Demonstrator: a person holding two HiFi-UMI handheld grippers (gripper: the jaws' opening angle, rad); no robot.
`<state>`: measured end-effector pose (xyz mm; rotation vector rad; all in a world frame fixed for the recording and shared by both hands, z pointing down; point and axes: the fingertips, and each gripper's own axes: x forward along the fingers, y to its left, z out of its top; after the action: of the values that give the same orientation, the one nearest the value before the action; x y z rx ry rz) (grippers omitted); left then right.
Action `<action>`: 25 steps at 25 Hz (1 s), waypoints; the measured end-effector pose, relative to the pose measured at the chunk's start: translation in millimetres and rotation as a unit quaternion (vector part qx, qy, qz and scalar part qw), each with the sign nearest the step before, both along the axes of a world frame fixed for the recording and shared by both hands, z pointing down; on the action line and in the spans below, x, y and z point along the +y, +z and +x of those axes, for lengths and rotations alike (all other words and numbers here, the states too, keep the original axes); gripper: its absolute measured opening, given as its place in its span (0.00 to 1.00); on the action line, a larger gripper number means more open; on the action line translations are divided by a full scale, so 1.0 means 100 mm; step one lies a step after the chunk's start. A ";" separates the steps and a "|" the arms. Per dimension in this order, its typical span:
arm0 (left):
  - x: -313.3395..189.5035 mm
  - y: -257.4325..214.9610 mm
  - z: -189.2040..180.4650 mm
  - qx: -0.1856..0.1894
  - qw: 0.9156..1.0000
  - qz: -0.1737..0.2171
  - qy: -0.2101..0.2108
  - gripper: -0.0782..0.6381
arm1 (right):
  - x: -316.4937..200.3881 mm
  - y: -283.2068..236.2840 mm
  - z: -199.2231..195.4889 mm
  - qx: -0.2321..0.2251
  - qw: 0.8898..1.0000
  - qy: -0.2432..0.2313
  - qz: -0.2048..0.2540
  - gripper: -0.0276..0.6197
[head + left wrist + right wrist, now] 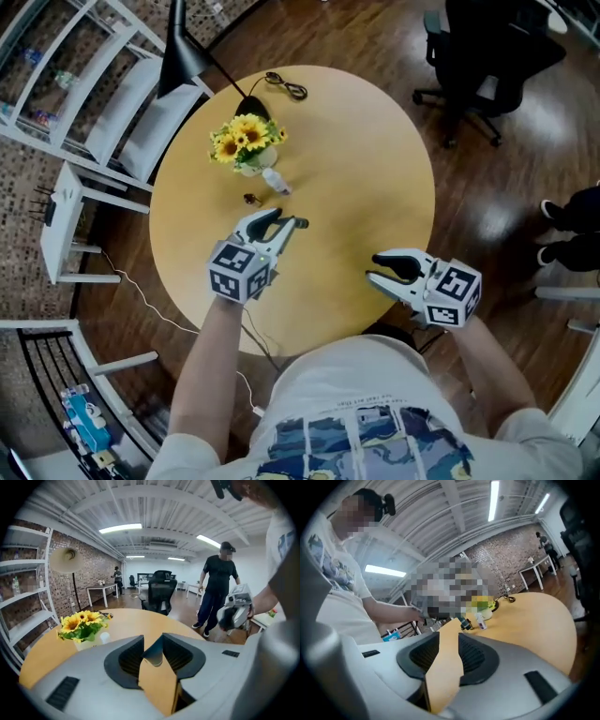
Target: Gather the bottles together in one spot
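Note:
A small white bottle lies on the round wooden table, just in front of a vase of sunflowers. A tiny dark item sits beside it. My left gripper hovers over the table a little short of the bottle, open with only bare tabletop showing between its pads. The bottle's white top peeks out beside the flowers ahead. My right gripper is near the table's front right edge, open and empty, pointing left towards the bottle.
A black lamp and a coiled cable stand at the table's far side. White shelving is on the left, an office chair at the back right. A person stands to the right.

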<state>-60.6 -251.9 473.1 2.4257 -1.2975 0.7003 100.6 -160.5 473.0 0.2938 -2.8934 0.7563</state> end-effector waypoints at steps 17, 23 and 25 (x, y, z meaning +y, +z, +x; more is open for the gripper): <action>-0.68 1.11 -0.40 -0.092 0.990 -0.079 -0.071 0.29 | -0.02 0.29 0.61 0.076 0.995 0.071 0.001 0.24; -0.70 1.12 -0.35 -0.095 0.990 -0.075 -0.072 0.30 | -0.02 0.30 0.64 0.076 0.994 0.078 -0.001 0.24; -0.69 1.10 -0.35 -0.094 0.990 -0.073 -0.072 0.30 | 0.00 0.30 0.63 0.075 0.994 0.080 0.000 0.24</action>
<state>-95.6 -321.3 583.2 2.1684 -1.4212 0.9674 163.2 -161.0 502.7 0.5639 -2.7534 0.7243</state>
